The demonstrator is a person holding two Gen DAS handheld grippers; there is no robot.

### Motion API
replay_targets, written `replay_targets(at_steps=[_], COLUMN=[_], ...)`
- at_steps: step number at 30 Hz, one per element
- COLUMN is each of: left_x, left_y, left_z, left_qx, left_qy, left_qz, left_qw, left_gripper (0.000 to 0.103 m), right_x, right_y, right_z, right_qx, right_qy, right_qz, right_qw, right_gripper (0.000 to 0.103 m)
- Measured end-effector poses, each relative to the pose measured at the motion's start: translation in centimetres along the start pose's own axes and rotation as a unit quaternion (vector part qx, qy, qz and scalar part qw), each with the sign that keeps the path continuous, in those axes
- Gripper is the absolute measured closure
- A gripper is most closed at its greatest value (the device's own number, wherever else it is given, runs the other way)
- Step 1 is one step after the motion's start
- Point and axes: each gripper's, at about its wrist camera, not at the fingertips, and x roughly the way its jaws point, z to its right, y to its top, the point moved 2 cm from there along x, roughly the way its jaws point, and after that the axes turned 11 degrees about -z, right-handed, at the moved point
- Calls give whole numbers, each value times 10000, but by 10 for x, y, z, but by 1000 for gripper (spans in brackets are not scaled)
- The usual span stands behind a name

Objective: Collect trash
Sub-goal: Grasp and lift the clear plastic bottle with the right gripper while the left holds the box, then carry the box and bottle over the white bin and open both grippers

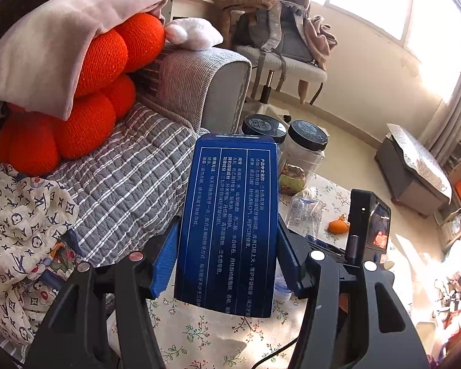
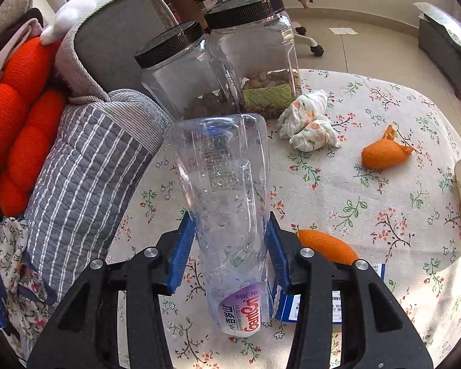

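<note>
The left gripper (image 1: 226, 264) is clamped on a blue box (image 1: 227, 224), held above the table (image 2: 384, 190). The right gripper (image 2: 229, 256) pinches a clear bottle (image 2: 227, 203). Crumpled tissues (image 2: 307, 123) lie at one o'clock of the bottle, orange peel (image 2: 384, 153) at two.

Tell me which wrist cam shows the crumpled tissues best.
Right wrist: the crumpled tissues lie unobstructed on the floral tablecloth beside the jars. In the left wrist view the blue box blocks that area; no tissues can be made out.
</note>
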Motion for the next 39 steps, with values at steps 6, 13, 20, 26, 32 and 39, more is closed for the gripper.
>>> replay_targets(at_steps=[6, 13, 20, 26, 32, 39], left_x=[-2, -16, -29, -38, -40, -40], left_y=[-6, -20, -44, -79, -116, -159], left_z=[9, 35, 83, 135, 188, 256], left_qx=[56, 234, 683, 1274, 1936, 2627], left_qy=[-189, -448, -662, -923, -1182, -1636], left_qz=[-51, 34, 206, 287, 213, 40], left_qw=[9998, 9987, 9953, 9871, 9737, 9509], left_gripper=[46, 46, 46, 46, 46, 46], right_x=[-62, -126, -176, -219, -261, -300], right_y=[-34, -75, -113, -154, -201, -256], right_z=[16, 46, 85, 132, 196, 282], right_qx=[82, 187, 378, 733, 1218, 2000], right_qy=[-75, -413, -867, -1190, -1713, -2376], right_qz=[458, 898, 1169, 1356, 1490, 1437], right_qw=[9989, 9949, 9886, 9809, 9663, 9396], right_gripper=[61, 61, 61, 61, 61, 61])
